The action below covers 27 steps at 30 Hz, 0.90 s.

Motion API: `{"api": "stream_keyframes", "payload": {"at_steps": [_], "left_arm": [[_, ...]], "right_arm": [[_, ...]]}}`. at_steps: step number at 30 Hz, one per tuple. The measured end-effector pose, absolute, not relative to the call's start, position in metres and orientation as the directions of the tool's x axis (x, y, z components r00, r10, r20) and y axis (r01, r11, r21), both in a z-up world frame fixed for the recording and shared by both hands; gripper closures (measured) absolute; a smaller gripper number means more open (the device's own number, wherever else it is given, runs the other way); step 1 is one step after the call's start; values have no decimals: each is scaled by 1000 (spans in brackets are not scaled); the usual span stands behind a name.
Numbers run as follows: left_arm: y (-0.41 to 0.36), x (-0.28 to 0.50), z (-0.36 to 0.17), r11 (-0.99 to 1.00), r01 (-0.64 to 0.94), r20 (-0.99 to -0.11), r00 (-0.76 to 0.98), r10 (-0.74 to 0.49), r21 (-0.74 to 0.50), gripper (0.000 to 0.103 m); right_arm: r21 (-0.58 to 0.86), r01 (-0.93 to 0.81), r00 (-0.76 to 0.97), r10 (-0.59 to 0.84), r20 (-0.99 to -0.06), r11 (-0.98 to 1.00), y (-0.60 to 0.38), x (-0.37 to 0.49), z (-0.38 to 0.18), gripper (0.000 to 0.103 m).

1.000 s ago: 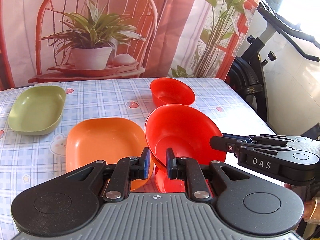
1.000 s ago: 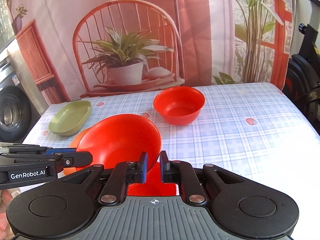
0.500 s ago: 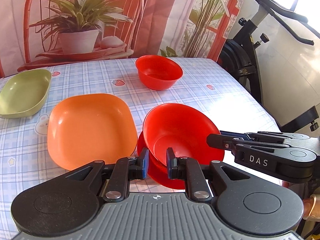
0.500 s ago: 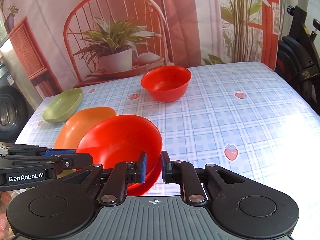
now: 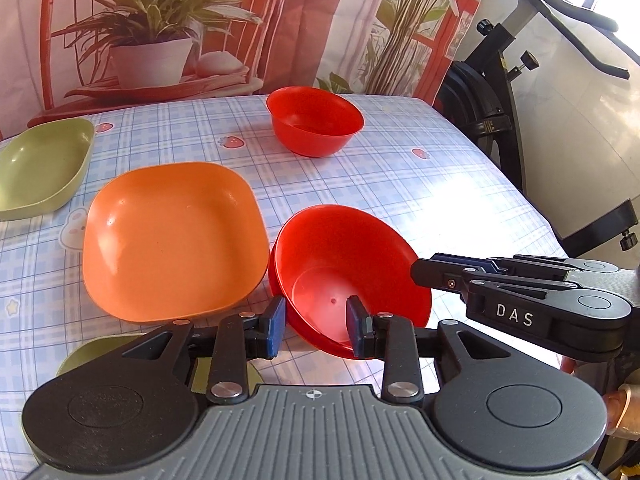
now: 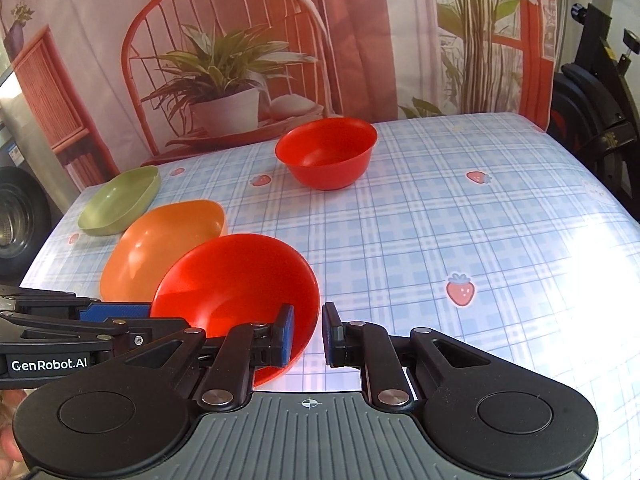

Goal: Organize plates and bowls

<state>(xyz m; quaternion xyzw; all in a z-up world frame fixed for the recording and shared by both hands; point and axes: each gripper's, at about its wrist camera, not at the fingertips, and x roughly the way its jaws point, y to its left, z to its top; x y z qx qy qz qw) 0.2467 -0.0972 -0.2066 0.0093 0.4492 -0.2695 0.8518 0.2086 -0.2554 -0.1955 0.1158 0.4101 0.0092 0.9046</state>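
Red bowl point(image 5: 348, 276) between and just ahead of the left fingers point(image 5: 275, 326), glossy red inside; blue pads on black fingers. Second red bowl point(image 5: 316, 122) far ahead. Orange plate point(image 5: 172, 236) ahead-left of the left fingers. Pale green dish point(image 5: 40, 168) far left. Olive-green piece point(image 5: 92, 354) under the left finger, shape unclear. Table point(image 6: 460, 220) cloth: light blue and white plaid with red strawberries. Right fingers point(image 6: 285, 334) black, blue pads. Backdrop point(image 6: 360, 40): printed red chair, green plant, white pot.
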Motion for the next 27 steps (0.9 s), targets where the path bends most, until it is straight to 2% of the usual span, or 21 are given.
{"api": "stream_keyframes", "payload": {"at_steps": [7, 16, 27], "left_arm": [[-85, 253, -198, 866, 436, -745, 487, -455, -244, 64], [-72, 279, -164, 882, 400, -664, 592, -457, -249, 64], [-99, 308, -149, 884, 414, -620, 641, -453, -217, 64]], "right_arm": [[231, 79, 688, 114, -716, 970, -262, 209, -190, 84], [209, 59, 761, 91, -642, 976, -284, 226, -165, 82], [148, 51, 808, 46, -588, 988, -314, 269, -155, 80]]}}
